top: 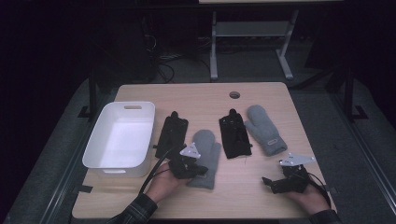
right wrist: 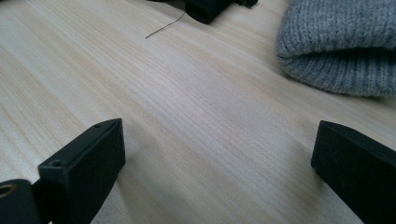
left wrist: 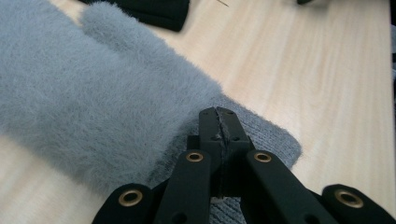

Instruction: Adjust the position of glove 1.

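Four gloves lie on the wooden table [top: 261,186], all to the right of the white bin [top: 103,154], and none of them is inside it, so as far as the pictures show the sorting has barely begun. Nearest the bin is a black glove [top: 172,135]; just right of that lies the fuzzy grey mitten [top: 205,156]; farther right a second black glove [top: 234,135], and farthest from the bin a second grey mitten [top: 265,129] beside it.

The left gripper [top: 194,168] sits at the cuff end of the fuzzy grey mitten [left wrist: 84,98]. Seen along it, its jaws are pressed together with a thin fold of the mitten's ribbed cuff [left wrist: 273,140] pinched between the tips, so the first pick looks made. The mitten rests flat on the table, not yet lifted.

The right gripper [top: 279,183] waits far from the bin, near the table's front edge, its jaws spread wide over bare wood with nothing between them; the cuff of the other grey mitten [right wrist: 341,44] lies just ahead of it.

Left to do, in my judgement: carry the pinched mitten leftward into the bin, then deal with the other three gloves.
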The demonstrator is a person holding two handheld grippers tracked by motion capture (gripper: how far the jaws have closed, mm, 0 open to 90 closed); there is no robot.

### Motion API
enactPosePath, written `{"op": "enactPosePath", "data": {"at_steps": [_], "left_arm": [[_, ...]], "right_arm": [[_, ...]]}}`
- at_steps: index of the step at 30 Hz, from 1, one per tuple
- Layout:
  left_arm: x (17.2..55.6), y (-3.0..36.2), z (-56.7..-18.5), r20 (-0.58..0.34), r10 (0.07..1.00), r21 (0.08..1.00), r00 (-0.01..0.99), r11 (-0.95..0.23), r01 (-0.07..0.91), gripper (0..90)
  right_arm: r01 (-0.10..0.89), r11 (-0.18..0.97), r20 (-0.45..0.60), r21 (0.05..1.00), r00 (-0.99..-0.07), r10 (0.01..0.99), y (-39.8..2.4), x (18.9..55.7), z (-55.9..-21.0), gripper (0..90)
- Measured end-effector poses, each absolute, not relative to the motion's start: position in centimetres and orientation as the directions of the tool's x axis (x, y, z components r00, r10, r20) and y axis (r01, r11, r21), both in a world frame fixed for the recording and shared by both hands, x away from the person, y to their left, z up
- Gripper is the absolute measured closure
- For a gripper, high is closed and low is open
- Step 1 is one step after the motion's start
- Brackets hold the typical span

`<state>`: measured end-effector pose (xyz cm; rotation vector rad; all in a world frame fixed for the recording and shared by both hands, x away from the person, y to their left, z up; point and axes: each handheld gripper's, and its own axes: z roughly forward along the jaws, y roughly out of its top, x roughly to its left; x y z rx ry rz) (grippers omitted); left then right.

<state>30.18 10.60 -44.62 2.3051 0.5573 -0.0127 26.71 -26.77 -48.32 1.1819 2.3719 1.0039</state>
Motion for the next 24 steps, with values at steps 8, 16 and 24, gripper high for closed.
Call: {"op": "enactPosePath", "data": {"at_steps": [8, 16, 24], "left_arm": [[28.6, 11.5, -44.2, -0.188, 0.374, 0.666, 0.908, -0.631, 0.398, 89.8], [30.5, 11.9, -42.0, -0.115, 0.434, 0.729, 0.894, -0.574, 0.372, 89.8], [34.6, 11.2, -43.2, -0.037, 0.533, 0.687, 0.845, -0.600, 0.409, 89.8]], "right_arm": [[0.576, 0.414, 0.036, 0.705, -0.613, 0.790, -26.8, 26.7, -48.3, 2.7], [0.576, 0.414, 0.036, 0.705, -0.612, 0.790, -26.8, 26.7, -48.3, 2.7], [0.576, 0.414, 0.036, 0.705, -0.612, 0.790, -26.8, 26.7, -48.3, 2.7]]}}
